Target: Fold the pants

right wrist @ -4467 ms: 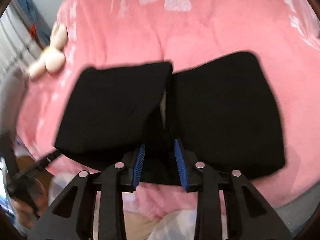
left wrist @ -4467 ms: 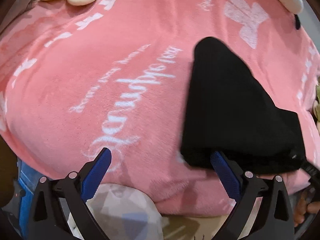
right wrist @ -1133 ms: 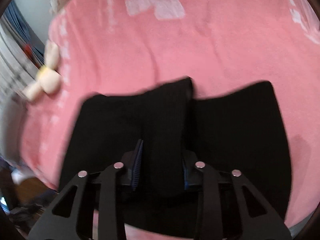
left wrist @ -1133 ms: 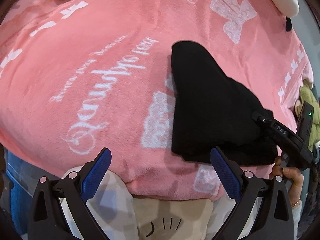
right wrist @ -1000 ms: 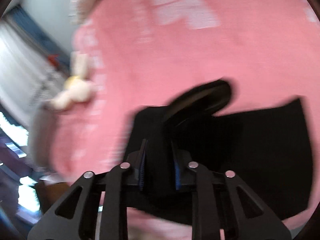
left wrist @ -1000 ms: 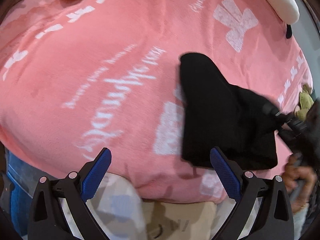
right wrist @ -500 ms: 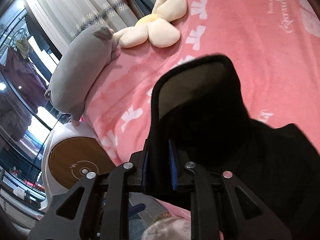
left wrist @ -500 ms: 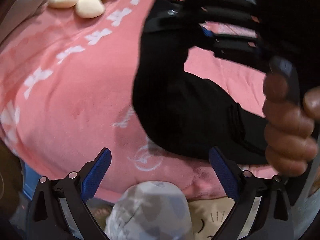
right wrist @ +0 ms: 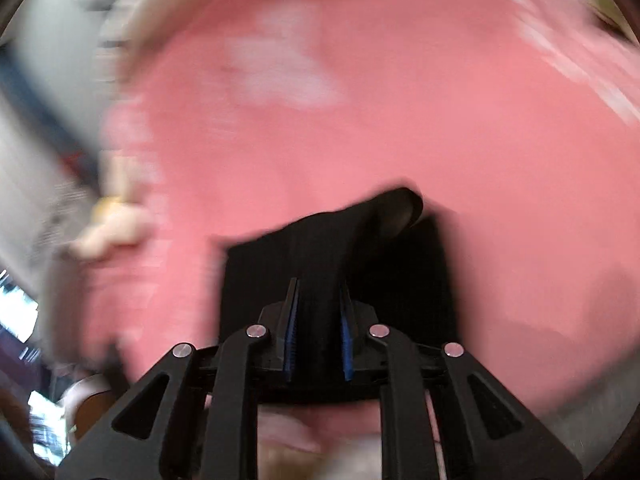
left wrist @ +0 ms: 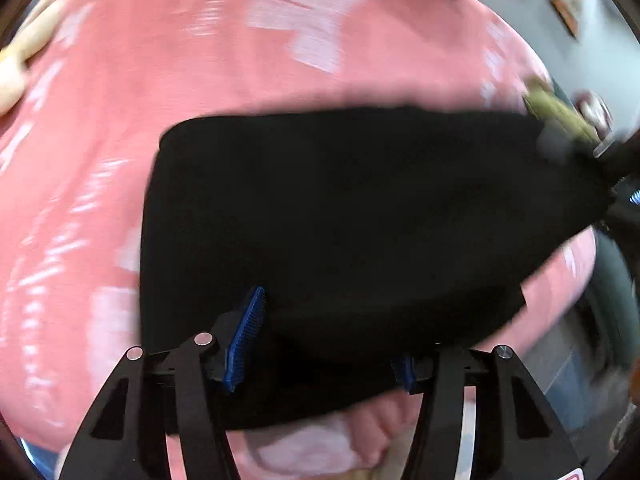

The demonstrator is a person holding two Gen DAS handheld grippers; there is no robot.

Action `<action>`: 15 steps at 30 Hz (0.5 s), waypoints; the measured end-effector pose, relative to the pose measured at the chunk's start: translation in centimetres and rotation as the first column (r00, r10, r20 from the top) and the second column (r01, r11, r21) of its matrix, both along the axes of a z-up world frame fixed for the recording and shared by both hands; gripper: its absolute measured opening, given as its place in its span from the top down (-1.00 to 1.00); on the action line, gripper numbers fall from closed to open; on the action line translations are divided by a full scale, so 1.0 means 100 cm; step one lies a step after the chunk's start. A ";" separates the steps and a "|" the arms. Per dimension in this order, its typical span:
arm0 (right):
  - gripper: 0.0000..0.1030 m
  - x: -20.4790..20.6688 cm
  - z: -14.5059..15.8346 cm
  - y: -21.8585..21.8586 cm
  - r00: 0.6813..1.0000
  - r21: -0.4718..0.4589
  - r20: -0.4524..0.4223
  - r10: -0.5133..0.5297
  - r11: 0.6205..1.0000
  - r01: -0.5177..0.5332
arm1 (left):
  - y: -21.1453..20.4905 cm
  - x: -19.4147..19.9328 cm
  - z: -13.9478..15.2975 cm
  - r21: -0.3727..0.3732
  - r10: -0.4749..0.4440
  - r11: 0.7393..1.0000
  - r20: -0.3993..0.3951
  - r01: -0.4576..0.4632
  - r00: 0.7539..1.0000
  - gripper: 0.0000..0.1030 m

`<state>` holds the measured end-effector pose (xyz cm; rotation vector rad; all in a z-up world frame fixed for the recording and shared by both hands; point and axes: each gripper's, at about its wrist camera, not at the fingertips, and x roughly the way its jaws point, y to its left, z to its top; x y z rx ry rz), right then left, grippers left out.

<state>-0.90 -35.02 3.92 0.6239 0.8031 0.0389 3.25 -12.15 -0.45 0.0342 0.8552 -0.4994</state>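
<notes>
1. Looking along our left gripper (left wrist: pixel 324 340), we see the black pants (left wrist: pixel 352 216) draped over the gap between its blue pads (left wrist: pixel 246 338); the jaws have just been closing, the cloth lies between them, and through the blur we cannot tell whether the pads press on it.
2. Our right gripper (right wrist: pixel 318 336) stands narrow, its pads pinching a raised fold of the pants (right wrist: pixel 340 264), which curls over at the far tip.
3. Spread beneath, the pants lie on the pink blanket (left wrist: pixel 200 60) near its front edge, with wide bare blanket beyond and to the left.
4. At the right of the left wrist view, the cloth stretches to a point by the other tool.
5. We read the pants as soft and matte, the blanket as plush with white printing; a cream plush toy (right wrist: pixel 112 228) sits at the blanket's left edge.
</notes>
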 end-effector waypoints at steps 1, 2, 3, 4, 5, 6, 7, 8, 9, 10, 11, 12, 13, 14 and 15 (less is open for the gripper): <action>0.68 -0.002 -0.025 -0.010 0.999 0.007 -0.052 -0.011 1.000 0.012 | -0.009 -0.004 -0.006 0.025 -0.021 0.999 -0.002 0.021 1.000 -0.04; 0.67 -0.005 -0.045 -0.016 0.998 0.060 -0.062 -0.007 0.998 0.011 | -0.026 -0.012 -0.017 0.085 -0.037 0.996 0.009 0.036 0.999 -0.04; 0.64 -0.010 -0.054 -0.021 1.000 0.124 -0.022 -0.006 0.992 0.008 | -0.033 -0.018 -0.019 0.135 -0.027 0.991 0.055 0.019 0.998 -0.04; 0.58 -0.011 -0.054 -0.024 1.000 0.138 0.004 -0.002 0.990 0.001 | -0.038 -0.021 -0.019 0.168 -0.026 0.986 0.085 0.011 0.996 -0.04; 0.56 -0.010 -0.050 -0.024 1.000 0.128 0.013 0.009 0.992 -0.010 | -0.043 -0.023 -0.019 0.194 -0.028 0.981 0.095 0.009 0.995 -0.06; 0.50 -0.007 -0.044 -0.023 1.000 0.102 0.023 0.017 0.995 -0.019 | -0.043 -0.021 -0.019 0.198 -0.024 0.980 0.086 0.007 0.996 -0.06; 0.42 -0.004 -0.037 -0.021 0.999 0.076 0.031 0.020 0.997 -0.022 | -0.043 -0.019 -0.017 0.195 -0.022 0.981 0.072 0.007 0.997 -0.06; 0.34 -0.001 -0.032 -0.021 0.999 0.041 0.039 0.025 0.999 -0.026 | -0.042 -0.014 -0.014 0.194 -0.021 0.981 0.052 0.010 0.998 -0.08; 0.11 0.004 -0.023 -0.020 0.998 -0.006 0.052 0.026 1.000 -0.025 | -0.041 -0.012 -0.010 0.190 -0.016 0.982 0.037 0.009 0.999 -0.11; -0.07 0.008 -0.017 -0.022 0.997 -0.032 0.069 0.021 0.999 -0.019 | -0.037 -0.011 -0.005 0.181 -0.011 0.983 0.020 0.007 1.000 -0.16; -0.07 0.010 -0.012 -0.024 0.996 -0.042 0.083 0.022 0.999 -0.018 | -0.035 -0.011 -0.002 0.166 -0.008 0.986 0.005 0.007 1.000 -0.29; -0.07 0.018 -0.009 -0.026 0.995 -0.040 0.097 0.035 0.999 -0.032 | -0.033 -0.013 0.003 0.145 -0.002 0.989 -0.008 0.003 1.000 -0.34; -0.07 0.025 -0.008 -0.028 0.994 -0.035 0.100 0.051 0.998 -0.048 | -0.031 -0.016 0.006 0.127 0.003 0.992 -0.016 0.000 1.000 -0.37; -0.07 0.041 -0.008 -0.027 0.993 -0.033 0.093 0.072 0.997 -0.070 | -0.030 -0.018 0.010 0.111 0.006 0.994 -0.032 -0.003 0.999 -0.46; -0.07 0.049 -0.011 -0.029 0.993 -0.044 0.081 0.082 0.996 -0.078 | -0.029 -0.020 0.012 0.102 0.014 0.995 -0.050 -0.009 0.999 -0.52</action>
